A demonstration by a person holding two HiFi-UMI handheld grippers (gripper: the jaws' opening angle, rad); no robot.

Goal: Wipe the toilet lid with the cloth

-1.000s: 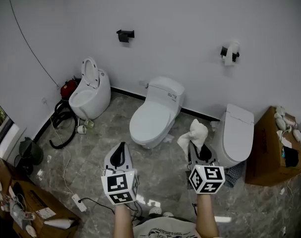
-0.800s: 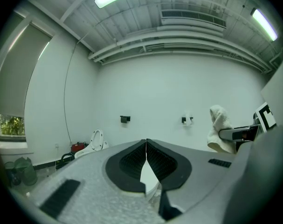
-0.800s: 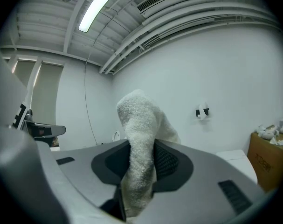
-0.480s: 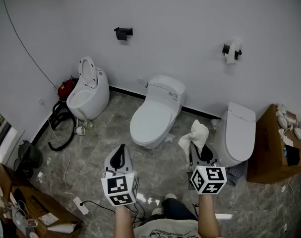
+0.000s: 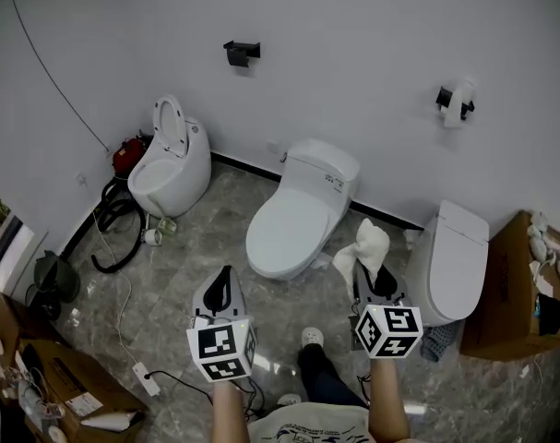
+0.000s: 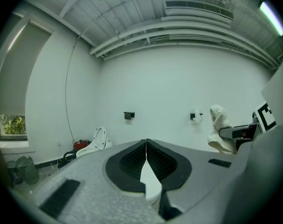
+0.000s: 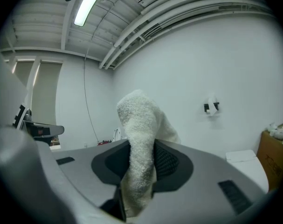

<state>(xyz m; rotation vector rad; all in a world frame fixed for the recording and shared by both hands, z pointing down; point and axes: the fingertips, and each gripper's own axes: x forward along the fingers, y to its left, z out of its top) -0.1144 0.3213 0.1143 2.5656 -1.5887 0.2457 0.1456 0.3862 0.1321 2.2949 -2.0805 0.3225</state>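
Three white toilets stand along the wall. The middle toilet (image 5: 298,212) has its lid (image 5: 289,230) down and lies just beyond both grippers. My right gripper (image 5: 367,266) is shut on a white cloth (image 5: 363,250), which bunches up above the jaws and fills the right gripper view as a fluffy cloth (image 7: 140,148). My left gripper (image 5: 226,272) is shut with nothing between its jaws, and hangs over the floor in front of the middle toilet. In the left gripper view the left gripper (image 6: 146,142) points at the wall, with the cloth (image 6: 220,129) at the right.
A left toilet (image 5: 172,162) stands with its seat raised; a right toilet (image 5: 455,257) is closed. A brown cardboard box (image 5: 519,289) sits far right. Hoses and a cable (image 5: 113,224) lie on the marble floor at left. A foot in a shoe (image 5: 310,338) shows below.
The view has shifted: the toilets sit lower and further right in the picture, and a leg with a shoe has come into view. Both grippers keep their poses and the cloth stays held.
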